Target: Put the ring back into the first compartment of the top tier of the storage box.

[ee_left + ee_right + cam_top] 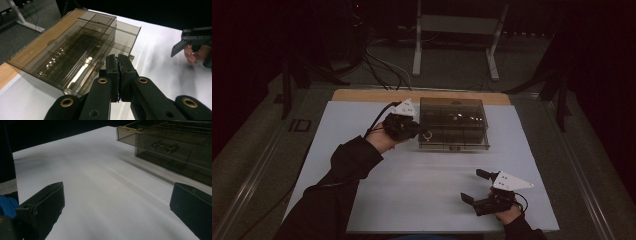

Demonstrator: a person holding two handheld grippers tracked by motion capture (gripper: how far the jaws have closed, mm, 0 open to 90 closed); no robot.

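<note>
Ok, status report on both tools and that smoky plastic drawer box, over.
Left tool shut, empty, at the drawer box front. Right tool open, empty, low over the white table. Nothing in the way.

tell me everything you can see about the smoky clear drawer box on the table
The drawer box is a low rectangular case of smoke-tinted see-through plastic, as it looks, split by inner walls into several drawers with small metal pulls on their fronts. It sits flat near the far edge of the white table top. One lower drawer on its left side appears slid out a little. The shut left gripper is at the box's near left corner; whether it touches cannot be told. The open right gripper is well clear of it.
</note>
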